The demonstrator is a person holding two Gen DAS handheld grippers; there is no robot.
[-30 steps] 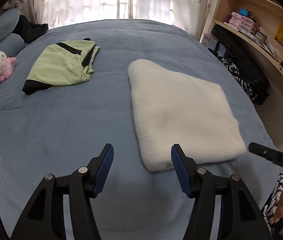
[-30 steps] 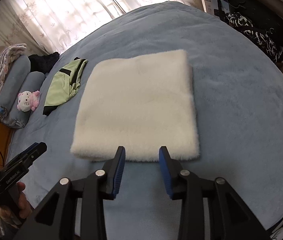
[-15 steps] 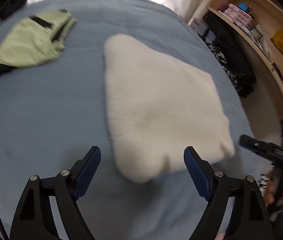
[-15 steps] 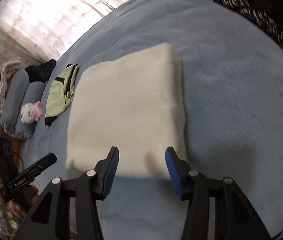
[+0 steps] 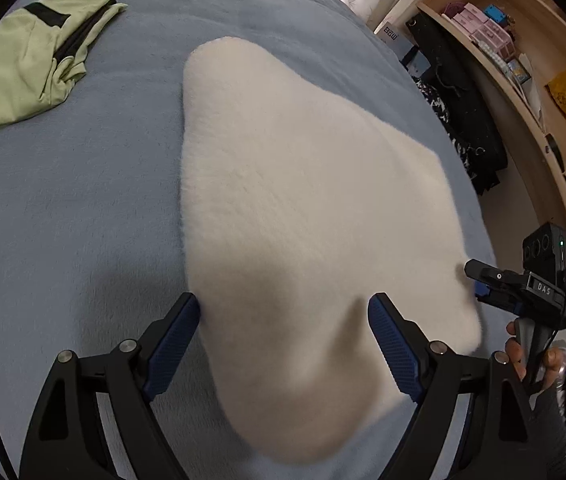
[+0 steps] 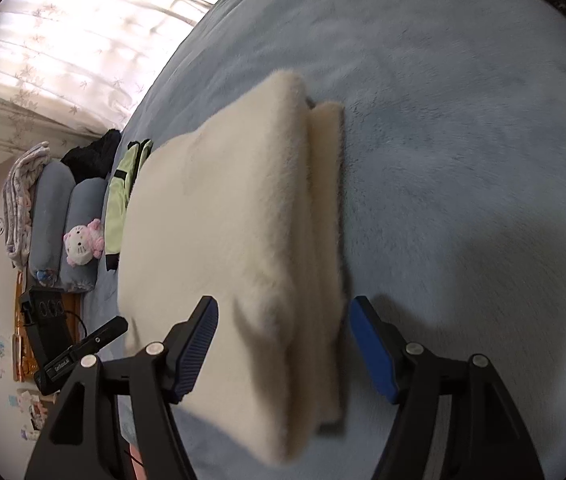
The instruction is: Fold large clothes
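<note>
A folded cream fleece garment (image 5: 303, 200) lies on the blue bed (image 5: 63, 200). My left gripper (image 5: 283, 344) is open, its jaws spread wide on either side of the garment's near left corner. My right gripper (image 6: 283, 344) is open too, with the garment's (image 6: 219, 208) near right corner between its jaws. The layered folded edge (image 6: 323, 200) shows in the right wrist view. The right gripper also shows in the left wrist view (image 5: 479, 284), at the garment's right corner.
A folded green garment (image 5: 31, 56) lies at the far left of the bed. Grey pillows (image 6: 67, 224) and a pink plush toy (image 6: 81, 242) sit at the head. Wooden shelves (image 5: 523, 80) and dark clothes (image 5: 463, 112) stand to the right of the bed.
Both grippers have moved forward and down onto the garment's near edge. Their jaws have opened wider and now straddle its corners.
</note>
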